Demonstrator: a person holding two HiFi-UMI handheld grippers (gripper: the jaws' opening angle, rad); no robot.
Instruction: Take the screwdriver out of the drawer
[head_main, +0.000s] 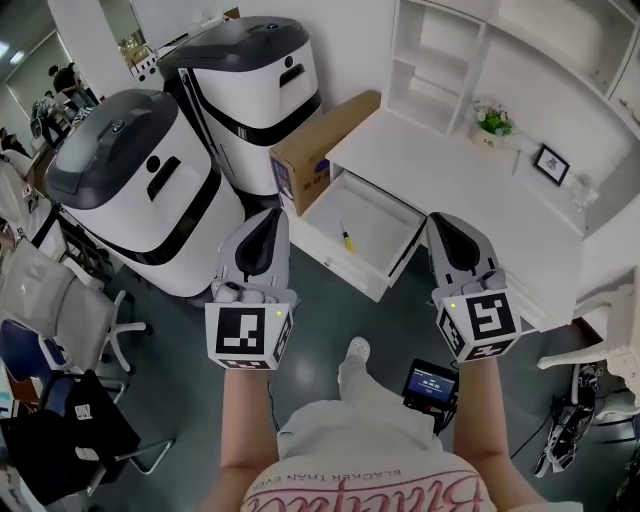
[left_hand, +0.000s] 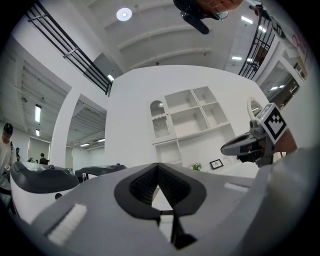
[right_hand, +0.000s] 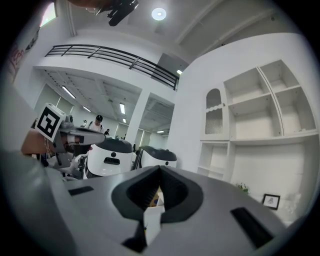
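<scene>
The white drawer stands pulled out from the white desk. Inside it lies a small screwdriver with a yellow handle. My left gripper hovers at the drawer's left front, its tip just short of the drawer's edge. My right gripper is at the drawer's right corner, over the desk edge. Both point level and forward, away from me. In the left gripper view the pads meet with nothing between them. The right gripper view shows its pads closed and empty too. Neither touches the screwdriver.
Two big white-and-grey machines stand to the left of the drawer, with a cardboard box between them and the desk. A shelf unit, a potted plant and a picture frame sit on the desk. Office chairs are at far left.
</scene>
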